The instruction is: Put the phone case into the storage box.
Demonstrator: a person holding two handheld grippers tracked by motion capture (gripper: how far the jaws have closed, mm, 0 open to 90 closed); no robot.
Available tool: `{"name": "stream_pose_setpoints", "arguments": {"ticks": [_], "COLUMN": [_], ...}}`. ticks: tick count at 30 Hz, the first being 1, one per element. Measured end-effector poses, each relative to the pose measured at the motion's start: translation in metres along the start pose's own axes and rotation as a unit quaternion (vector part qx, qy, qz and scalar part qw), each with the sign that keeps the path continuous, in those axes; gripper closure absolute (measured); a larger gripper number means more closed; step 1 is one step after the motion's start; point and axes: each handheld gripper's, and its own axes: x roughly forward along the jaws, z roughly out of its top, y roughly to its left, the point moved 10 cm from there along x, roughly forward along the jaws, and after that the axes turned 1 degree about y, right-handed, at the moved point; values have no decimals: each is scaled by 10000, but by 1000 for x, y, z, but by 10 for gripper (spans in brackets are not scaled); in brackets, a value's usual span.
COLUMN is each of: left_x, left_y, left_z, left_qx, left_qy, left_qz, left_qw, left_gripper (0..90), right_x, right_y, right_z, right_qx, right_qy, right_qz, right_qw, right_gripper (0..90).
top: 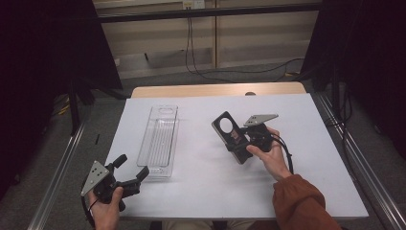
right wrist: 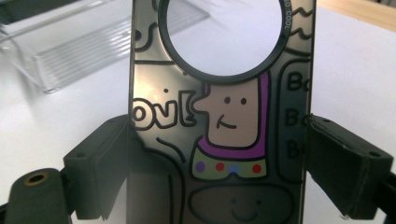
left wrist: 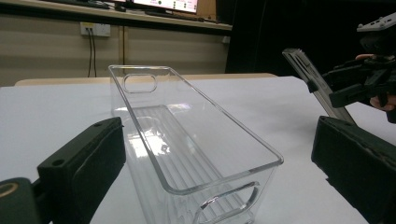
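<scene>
My right hand-held gripper (top: 242, 139) is clenched on a dark flat phone case with a round camera cutout and a cartoon print (top: 231, 135); in the right gripper view both black jaws press the case's (right wrist: 224, 121) side edges. Case is held tilted above the white tabletop (top: 201, 187), cutout end up and away from my hand, right of centre. My left hand-held gripper (top: 130, 168) is released, jaws spread wide, nothing between them, hovering at the near left corner of the tabletop. Just past its jaws sits a clear long rectangular plastic bin with ribbed floor and handle slots (top: 160, 140), lying lengthwise on the tabletop, left of the case and apart from it. In the left gripper view the bin's (left wrist: 187, 140) near end sits between the open jaws.
</scene>
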Motion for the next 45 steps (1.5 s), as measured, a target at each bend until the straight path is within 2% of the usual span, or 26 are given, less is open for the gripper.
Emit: {"name": "stream_pose_setpoints", "arguments": {"ticks": [3,8,10,11,12,13,14,15,18,20,22,23,24,25,29,31,34,37,39,40,41,43,45], "left_x": [2,4,6,7,7,7,6,6,5,5,6,6,7,7,9,10,12,15,16,17,18,20,22], "left_y": [-2,-6,-10,-13,-13,-15,-14,-16,-20,-22,-26,-26,-27,-28,-29,-31,-32,-35,-39,-42,-42,-46,-46], "left_z": [0,3,5,6,5,5,5,7,10,11,12,12,12,12,12,13,14,14,13,13,13,12,11], "left_qx": [-41,1,19,6,65,34,156,69,32,127,99,186,168,146,228,250,309,437,459,407,492,469,510], "left_qy": [-18,-34,-53,-57,19,51,102,47,7,40,15,43,45,24,69,88,73,104,125,128,144,147,165], "left_qz": [-57,-138,-221,-282,-298,-302,-345,-331,-434,-453,-531,-555,-556,-531,-574,-601,-578,-670,-848,-888,-879,-1039,-1072], "left_qw": [10000,9999,9997,9996,9995,9995,9992,9994,9991,9989,9985,9983,9983,9985,9981,9978,9978,9967,9953,9951,9948,9934,9928], "left_gripper": [32,31,32,32,32,32,32,32,33,33,33,33,36,37,40,43,48,60,64,67,68,67,62], "right_x": [-3,-3,-4,-5,-6,-8,-9,-10,-14,-16,-17,-18,-19,-20,-23,-24,-26,-28,-30,-30,-31,-31,-31], "right_y": [3,6,6,7,8,9,10,11,15,16,17,18,19,18,20,21,25,30,33,35,36,38,40], "right_z": [1,-3,-4,-4,-3,-3,-2,-1,-2,-2,-4,-5,-5,-6,-9,-9,-10,-11,-12,-12,-12,-13,-14], "right_qx": [-20,-31,-22,-36,-43,-56,-65,-102,-143,-180,-170,-175,-167,-140,-131,-264,-323,-368,-472,-526,-572,-676,-583], "right_qy": [-124,-237,-261,-295,-308,-344,-393,-453,-557,-630,-663,-702,-729,-725,-794,-868,-958,-1038,-1094,-1148,-1170,-1196,-1255], "right_qz": [60,157,139,222,212,224,262,279,296,257,248,258,287,213,204,205,215,282,326,372,407,415,536], "right_qw": [9999,9996,9996,9993,9993,9991,9989,9985,9979,9975,9973,9970,9968,9970,9965,9957,9946,9935,9923,9913,9906,9897,9889], "right_gripper": [120,120,120,120,120,120,120,120,120,120,120,120,120,120,120,120,119,120,120,119,120,119,120]}}
